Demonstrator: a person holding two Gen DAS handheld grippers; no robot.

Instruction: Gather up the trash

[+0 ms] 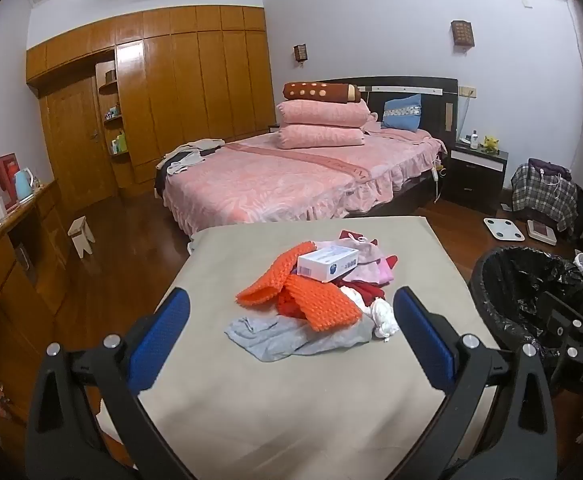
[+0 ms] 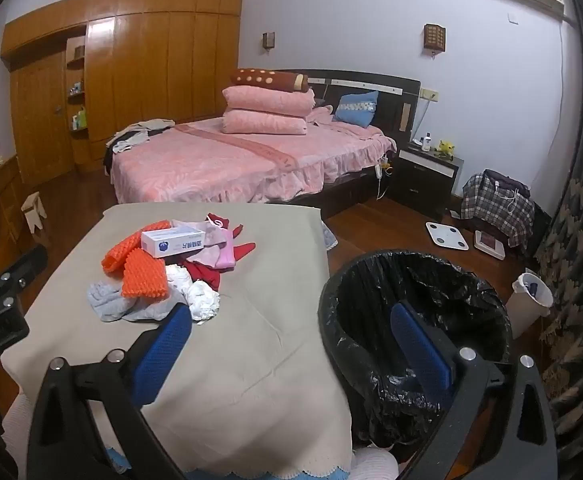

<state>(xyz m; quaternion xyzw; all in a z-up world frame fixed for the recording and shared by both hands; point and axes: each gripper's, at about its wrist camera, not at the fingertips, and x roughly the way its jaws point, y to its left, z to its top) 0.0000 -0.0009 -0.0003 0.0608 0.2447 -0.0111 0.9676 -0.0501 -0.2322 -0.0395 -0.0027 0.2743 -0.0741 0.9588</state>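
In a bedroom, two pairs of tongs are hovering over the near edge of a cloth-covered desk, both spread wide and gripping nothing: the left tongs are facing the heap in the middle of the desk, while the right tongs are hanging over the desk's right edge and the black-lined bin standing just beside it. The trash is lying in that heap, mixed with clothing: a white box is resting on top towards the far side, two pieces of orange bumpy wrap are lying on the left and in the middle, and a crumpled white paper wad is sitting at the near right corner, on a grey garment. Pink and red clothes are spreading out under and behind the box. The collecting appears not yet begun, and the wad, being nearest the bin side, looks the easiest first pick for the right tongs. To do it well, the tongs are best brought down over the wad alone, with the fingers straddling it and staying clear of the grey garment beneath, so that no cloth is dragged along. The box should be taken across its narrow sides, since it is sitting loosely on soft fabric and may slide.
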